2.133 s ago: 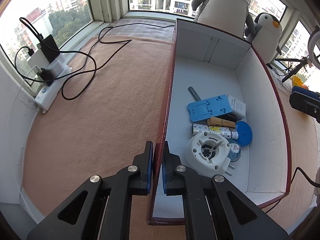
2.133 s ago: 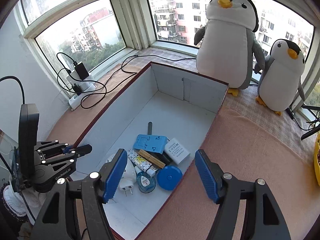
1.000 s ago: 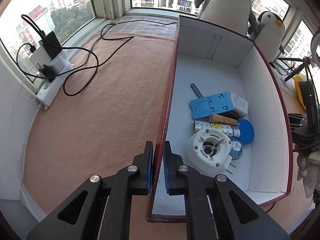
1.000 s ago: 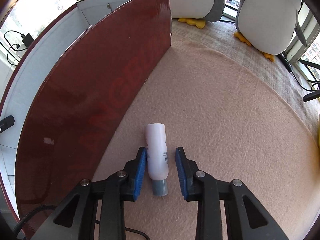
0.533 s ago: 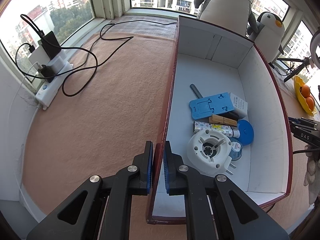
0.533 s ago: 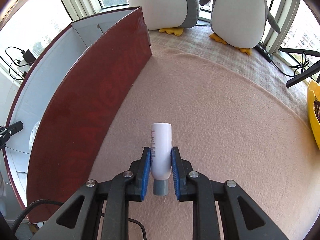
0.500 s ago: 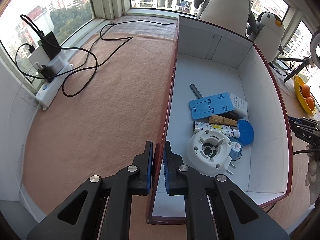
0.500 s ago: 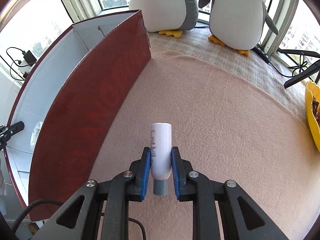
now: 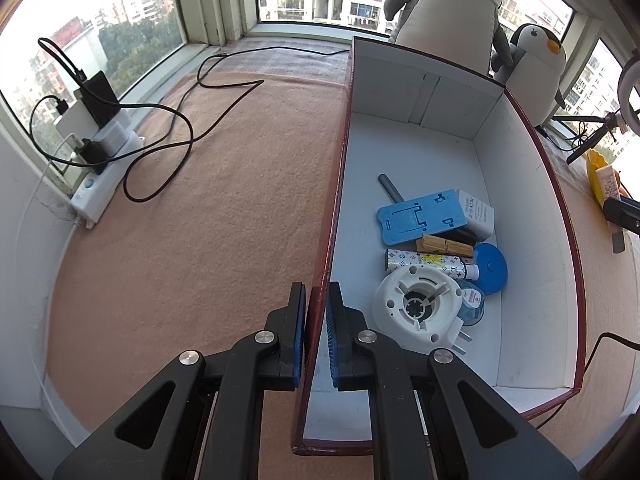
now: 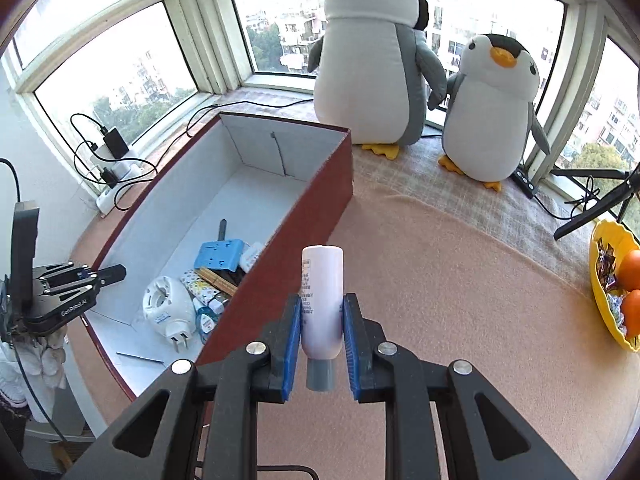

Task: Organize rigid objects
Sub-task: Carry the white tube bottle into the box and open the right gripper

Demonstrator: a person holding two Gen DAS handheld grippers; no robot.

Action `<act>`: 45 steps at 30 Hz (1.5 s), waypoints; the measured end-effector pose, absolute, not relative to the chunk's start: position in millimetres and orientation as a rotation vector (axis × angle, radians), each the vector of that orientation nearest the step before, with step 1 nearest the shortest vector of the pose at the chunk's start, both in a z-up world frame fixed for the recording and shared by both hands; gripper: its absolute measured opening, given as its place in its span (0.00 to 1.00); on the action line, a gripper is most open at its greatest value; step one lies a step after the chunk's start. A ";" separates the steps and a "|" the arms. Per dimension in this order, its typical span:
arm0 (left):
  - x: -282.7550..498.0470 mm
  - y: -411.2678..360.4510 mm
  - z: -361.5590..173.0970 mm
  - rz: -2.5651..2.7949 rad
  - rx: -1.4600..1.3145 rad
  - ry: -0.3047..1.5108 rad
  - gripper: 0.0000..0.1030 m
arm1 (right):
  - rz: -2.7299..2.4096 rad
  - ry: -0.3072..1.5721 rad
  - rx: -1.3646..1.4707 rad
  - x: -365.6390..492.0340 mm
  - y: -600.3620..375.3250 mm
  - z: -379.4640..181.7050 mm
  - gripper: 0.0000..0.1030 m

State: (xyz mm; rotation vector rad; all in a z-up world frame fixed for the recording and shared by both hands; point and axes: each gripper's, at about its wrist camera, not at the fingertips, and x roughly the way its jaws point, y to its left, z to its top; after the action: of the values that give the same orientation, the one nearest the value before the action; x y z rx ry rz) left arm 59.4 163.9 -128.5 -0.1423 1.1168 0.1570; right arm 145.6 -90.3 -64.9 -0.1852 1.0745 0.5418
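The white bottle (image 10: 322, 300), pinched in your right gripper (image 10: 322, 354), could clip the box (image 9: 560, 216) wall; your left gripper (image 9: 315, 334) clamps the near-left wall.

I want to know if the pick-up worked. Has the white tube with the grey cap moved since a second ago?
Yes. The white tube, then lying on the blanket beside the red box, is now shut in the right hand-held gripper and lifted above the box's rim.

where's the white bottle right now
In the right wrist view the white bottle sits clamped in the right tool, just right of the red box.
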 end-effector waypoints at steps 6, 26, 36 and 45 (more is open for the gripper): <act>60.2 165.0 -127.5 0.159 -0.131 1.108 0.06 | 0.630 1.051 -0.242 132.5 -49.1 -49.4 0.18; 58.5 164.8 -127.1 0.162 -0.113 1.091 0.04 | 0.710 1.179 -0.358 128.7 24.6 -94.2 0.18; 58.6 165.0 -127.2 0.161 -0.112 1.091 0.04 | 0.707 1.174 -0.381 130.3 33.7 -96.3 0.18; 58.2 165.2 -127.6 0.162 -0.112 1.091 0.04 | 0.723 1.167 -0.402 126.1 40.4 -96.9 0.18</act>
State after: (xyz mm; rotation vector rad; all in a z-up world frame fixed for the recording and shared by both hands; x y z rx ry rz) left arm 58.2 165.2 -127.6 -0.1122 1.0913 0.1623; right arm 126.1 40.4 -96.9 -0.4023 1.1672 0.7227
